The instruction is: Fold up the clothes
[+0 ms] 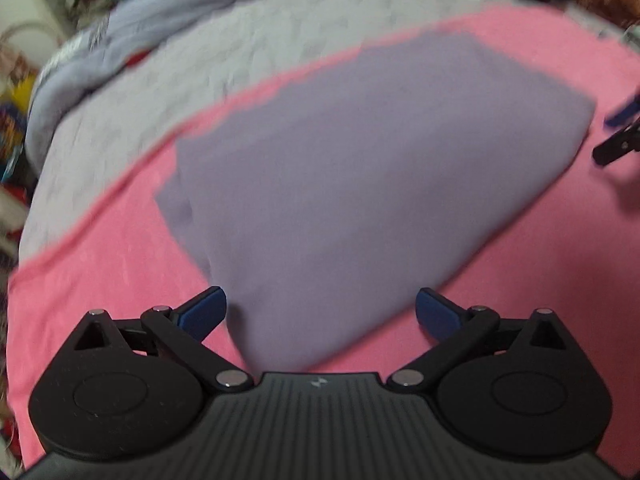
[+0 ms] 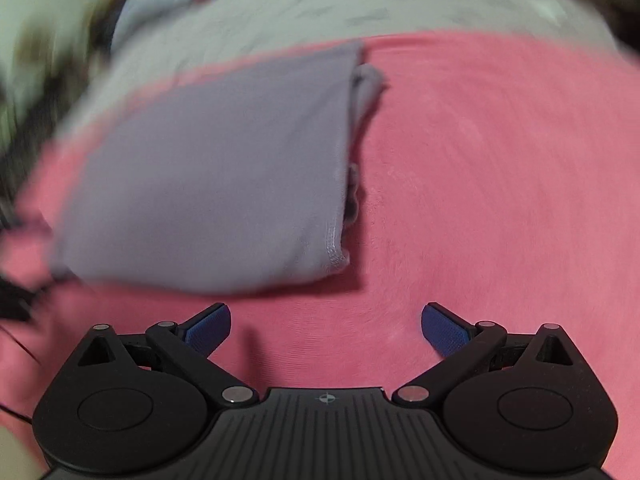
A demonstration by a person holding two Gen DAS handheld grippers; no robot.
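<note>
- A bed (image 1: pixel 132 92) carries everything, its top covered in pale grey quilted bedding.
- A pink sheet (image 1: pixel 100 264) lies spread over the near part of it.
- A folded lilac garment (image 1: pixel 340 184) lies flat on the pink sheet, near its far edge.
- A rumpled pale blue blanket (image 1: pixel 132 12) lies at the bed's far side.

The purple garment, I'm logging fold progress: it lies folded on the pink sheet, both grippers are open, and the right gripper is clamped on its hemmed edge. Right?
Not quite. The right gripper holds nothing: in the right wrist view its jaws stand open over the bare pink sheet, apart from the purple garment. The garment does lie folded on the sheet, and the left gripper is open too.
</note>
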